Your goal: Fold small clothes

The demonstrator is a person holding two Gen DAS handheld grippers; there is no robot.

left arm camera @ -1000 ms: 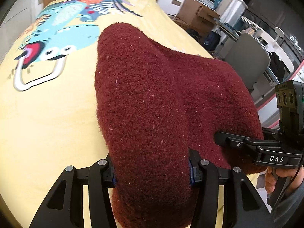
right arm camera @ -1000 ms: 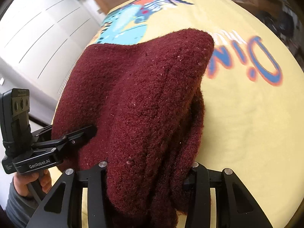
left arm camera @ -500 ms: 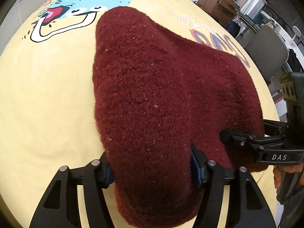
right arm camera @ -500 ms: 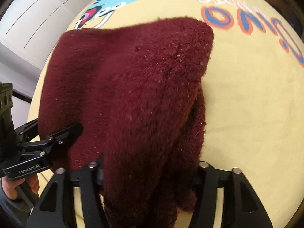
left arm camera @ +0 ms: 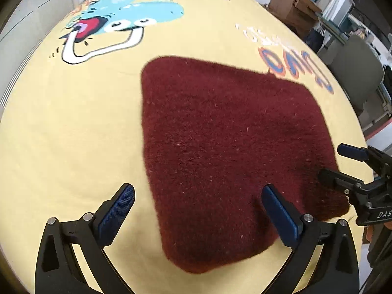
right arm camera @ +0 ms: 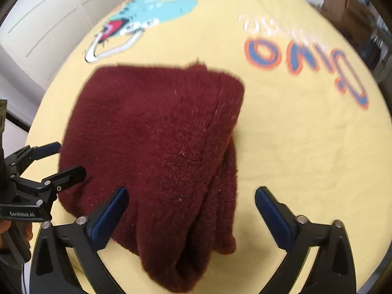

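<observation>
A dark red fuzzy garment (left arm camera: 225, 152) lies folded on the yellow cartoon-print sheet (left arm camera: 61, 127). It also shows in the right wrist view (right arm camera: 159, 152), with thicker layered folds at its right edge. My left gripper (left arm camera: 196, 208) is open, its blue pads either side of the garment's near-left corner, holding nothing. My right gripper (right arm camera: 191, 210) is open over the garment's near-right corner, holding nothing. Each gripper shows in the other's view, the right one (left arm camera: 343, 161) at the garment's right edge, the left one (right arm camera: 66, 159) at its left edge.
The sheet carries a blue dinosaur print (left arm camera: 127, 12) at the far end and orange-blue lettering (left arm camera: 294, 63) on the right. A grey chair (left arm camera: 355, 71) and cardboard boxes (left arm camera: 291, 5) stand past the bed's right side. White cupboard doors (right arm camera: 49, 24) are on the left.
Both grippers were shut on the lifted garment. They lowered it onto the sheet and opened, so it now lies flat and released.
</observation>
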